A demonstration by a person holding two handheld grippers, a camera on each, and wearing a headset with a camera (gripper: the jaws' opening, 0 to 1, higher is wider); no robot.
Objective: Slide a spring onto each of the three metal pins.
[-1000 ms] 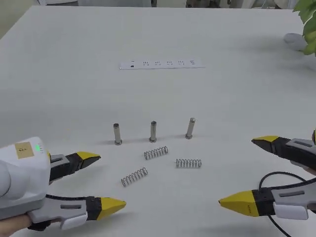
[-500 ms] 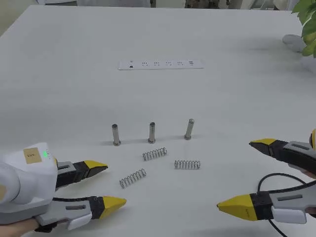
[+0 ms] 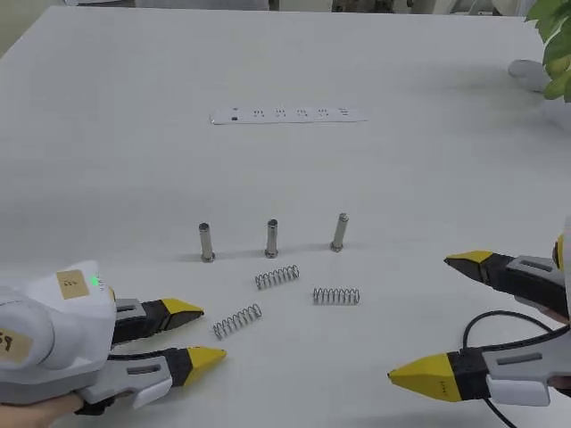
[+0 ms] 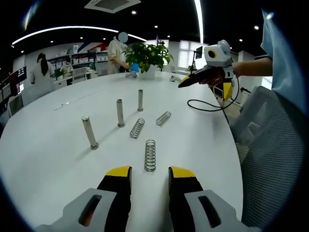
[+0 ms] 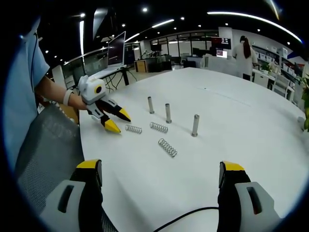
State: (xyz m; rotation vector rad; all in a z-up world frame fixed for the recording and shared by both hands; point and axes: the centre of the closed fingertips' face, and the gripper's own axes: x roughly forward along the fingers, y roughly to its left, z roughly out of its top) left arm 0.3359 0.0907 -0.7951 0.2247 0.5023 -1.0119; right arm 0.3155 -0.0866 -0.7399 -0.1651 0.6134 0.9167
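Three metal pins stand upright in a row on the white table: left pin [image 3: 206,242], middle pin [image 3: 271,238], right pin [image 3: 339,231]. In front of them lie three loose springs [image 3: 237,321] [image 3: 277,277] [image 3: 336,295]. My left gripper [image 3: 201,333] is low at the near left, open with a narrow gap and nothing between its fingers. In the left gripper view the nearest spring [image 4: 150,155] lies just beyond the left gripper [image 4: 149,173]. My right gripper [image 3: 426,318] stands wide open at the near right, apart from the springs, and its own view shows the right gripper [image 5: 160,166] facing the spring [image 5: 167,147].
A white power strip [image 3: 285,115] lies flat farther back on the table. A potted plant [image 3: 558,45] stands at the far right corner. A black cable [image 3: 500,321] loops from the right gripper. People stand in the room beyond the table.
The left gripper's jaws have drawn closer together and its tips have edged toward the nearest spring. The right gripper has barely moved. Pins and springs lie as before.
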